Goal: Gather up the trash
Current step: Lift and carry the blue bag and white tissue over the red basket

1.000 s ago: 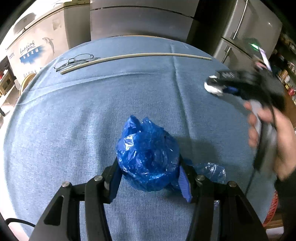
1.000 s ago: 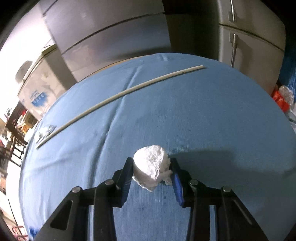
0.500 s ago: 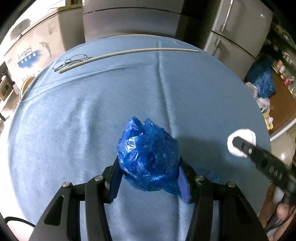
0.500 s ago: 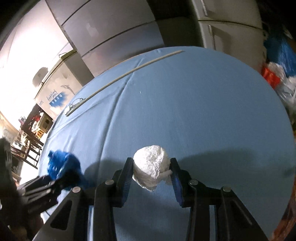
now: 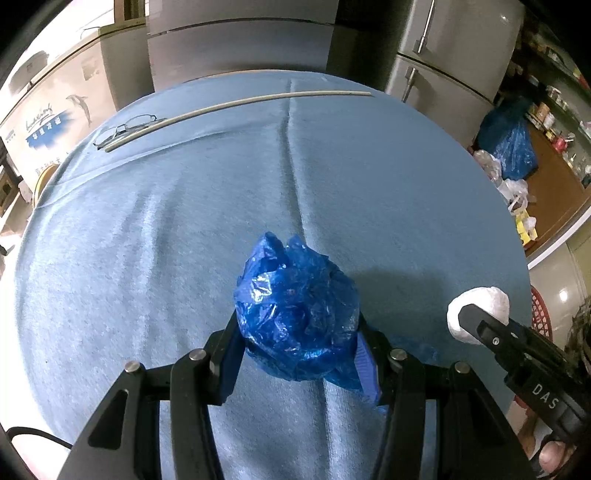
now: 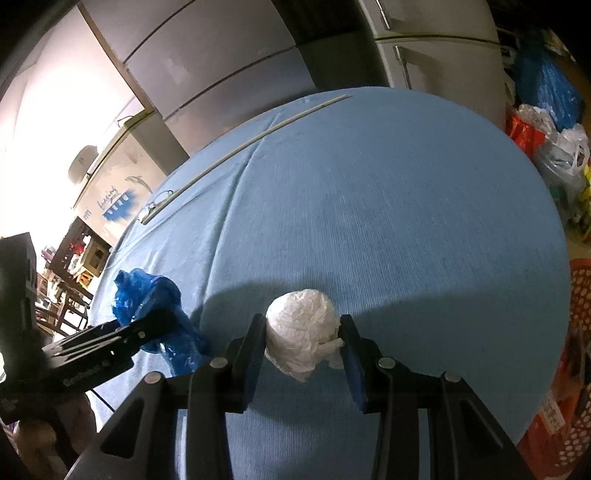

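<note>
Left gripper (image 5: 299,347) clamped on blue bag (image 5: 295,314); right gripper (image 6: 303,350) clamped on white wad (image 6: 301,332). Desk (image 5: 184,240) carries glasses (image 5: 125,127) beside rod (image 5: 236,105); red basket (image 6: 580,295) just off its edge.

A round worktop (image 5: 184,229) under a light blue cloth fills most of both views, with creases running across the fabric. Grey fridges (image 5: 240,48) stand behind it, one with a long handle (image 5: 424,29). A white cabinet with a dolphin picture (image 5: 55,118) stands to the left, washed out by strong light. To the right, full plastic bags (image 6: 561,147) crowd a brown floor (image 5: 554,192). A red mesh basket (image 6: 580,295) sits by the worktop's edge.
</note>
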The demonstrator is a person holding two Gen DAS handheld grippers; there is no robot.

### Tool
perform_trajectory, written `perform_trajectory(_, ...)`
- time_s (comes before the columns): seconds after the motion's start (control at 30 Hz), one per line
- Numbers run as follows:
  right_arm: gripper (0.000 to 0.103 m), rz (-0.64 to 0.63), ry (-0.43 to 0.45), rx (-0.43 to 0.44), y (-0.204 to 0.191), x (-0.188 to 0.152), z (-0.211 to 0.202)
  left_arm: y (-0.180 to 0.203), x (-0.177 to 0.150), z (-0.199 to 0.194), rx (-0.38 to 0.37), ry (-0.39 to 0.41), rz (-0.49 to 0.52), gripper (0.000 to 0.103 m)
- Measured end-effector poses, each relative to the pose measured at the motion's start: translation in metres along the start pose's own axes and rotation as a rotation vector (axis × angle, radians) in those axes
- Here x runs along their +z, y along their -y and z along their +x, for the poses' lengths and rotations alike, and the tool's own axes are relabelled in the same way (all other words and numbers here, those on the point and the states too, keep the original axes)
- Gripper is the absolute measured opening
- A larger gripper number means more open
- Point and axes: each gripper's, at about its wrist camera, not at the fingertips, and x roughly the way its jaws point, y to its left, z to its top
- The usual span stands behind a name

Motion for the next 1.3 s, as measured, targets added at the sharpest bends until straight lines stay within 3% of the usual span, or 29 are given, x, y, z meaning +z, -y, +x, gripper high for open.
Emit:
perform_trajectory(0.77, 0.042, 0.111, 0.066, -0.018, 0.047, -0.034, -0.056, 0.047, -0.009, -0.006, -0.043, 0.002, 0.115, 0.054)
perform_trajectory(1.3, 0.042, 0.228, 0.165, -0.119, 0.115, -0.050, -0.113, 0.107, -0.013, -0.012, -0.088, 0.009, 0.232, 0.054)
